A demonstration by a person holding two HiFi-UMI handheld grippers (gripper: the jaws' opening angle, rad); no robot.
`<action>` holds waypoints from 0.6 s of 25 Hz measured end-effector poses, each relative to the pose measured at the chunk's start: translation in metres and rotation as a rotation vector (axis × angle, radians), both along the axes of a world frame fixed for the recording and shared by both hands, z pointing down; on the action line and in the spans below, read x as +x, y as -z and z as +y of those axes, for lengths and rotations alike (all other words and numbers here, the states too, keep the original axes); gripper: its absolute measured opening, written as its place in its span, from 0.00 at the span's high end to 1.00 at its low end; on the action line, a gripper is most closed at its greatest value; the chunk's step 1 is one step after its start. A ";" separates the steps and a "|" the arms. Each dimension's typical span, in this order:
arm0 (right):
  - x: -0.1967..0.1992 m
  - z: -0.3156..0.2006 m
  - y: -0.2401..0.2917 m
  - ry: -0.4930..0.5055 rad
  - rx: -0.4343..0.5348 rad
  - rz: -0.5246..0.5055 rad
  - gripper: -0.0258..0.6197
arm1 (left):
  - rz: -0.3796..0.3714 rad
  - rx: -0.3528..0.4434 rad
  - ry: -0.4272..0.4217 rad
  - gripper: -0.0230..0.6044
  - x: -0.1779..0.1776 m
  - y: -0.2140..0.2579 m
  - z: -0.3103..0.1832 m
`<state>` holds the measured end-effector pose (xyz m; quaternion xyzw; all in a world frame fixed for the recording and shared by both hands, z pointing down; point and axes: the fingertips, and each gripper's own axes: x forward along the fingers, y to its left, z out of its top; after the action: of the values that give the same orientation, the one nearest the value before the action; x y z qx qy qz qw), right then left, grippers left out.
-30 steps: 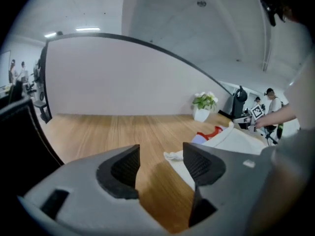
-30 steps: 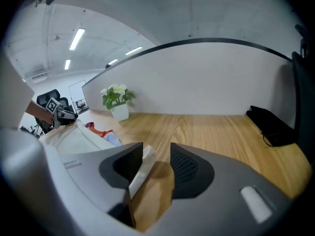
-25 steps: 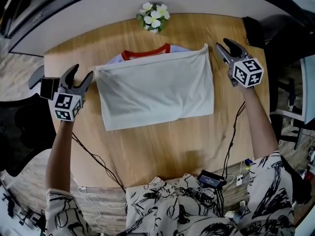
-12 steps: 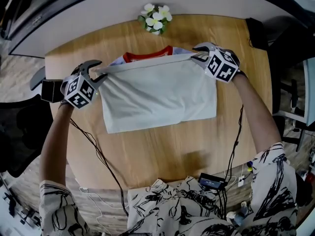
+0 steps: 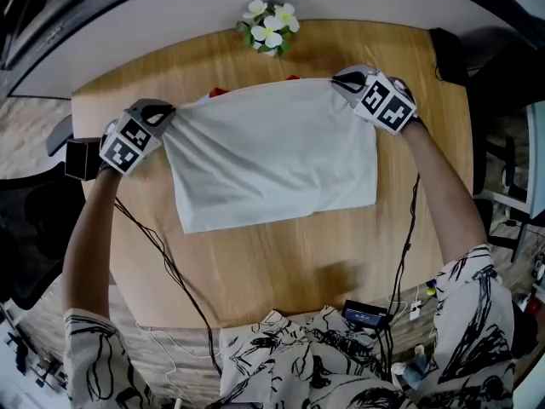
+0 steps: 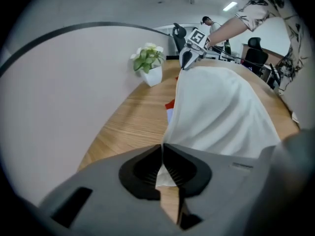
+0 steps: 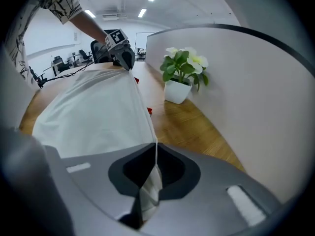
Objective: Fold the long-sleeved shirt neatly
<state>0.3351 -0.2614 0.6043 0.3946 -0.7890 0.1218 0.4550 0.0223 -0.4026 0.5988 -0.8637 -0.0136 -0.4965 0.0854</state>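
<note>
Both tongs have just closed. Your left gripper [image 5: 163, 112] pinches the shirt [image 5: 272, 156] at its 10 o'clock corner, your right gripper [image 5: 345, 82] at 2 o'clock. The shirt lies mid-table [image 5: 281, 262]. Lift evenly, keep the edge taut, and match the hems toward 6 o'clock.

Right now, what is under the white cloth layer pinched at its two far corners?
Only slivers of a red collar peek out beyond the white cloth layer, above the wooden table. Whatever else lies beneath is covered.
</note>
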 end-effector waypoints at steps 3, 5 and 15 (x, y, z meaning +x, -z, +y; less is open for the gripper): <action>0.001 -0.003 -0.008 -0.018 -0.018 0.006 0.92 | -0.032 -0.040 0.044 0.93 0.001 -0.012 0.000; 0.001 -0.003 -0.008 -0.025 -0.020 0.000 0.93 | -0.039 -0.043 0.035 0.93 0.003 -0.013 0.001; 0.031 -0.016 -0.005 -0.320 0.034 -0.087 0.83 | 0.092 -0.066 0.448 0.78 -0.008 -0.006 -0.057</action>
<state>0.3663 -0.2772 0.6097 0.5172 -0.7369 0.1966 0.3883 0.0140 -0.4598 0.6046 -0.8692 0.1661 -0.4625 -0.0549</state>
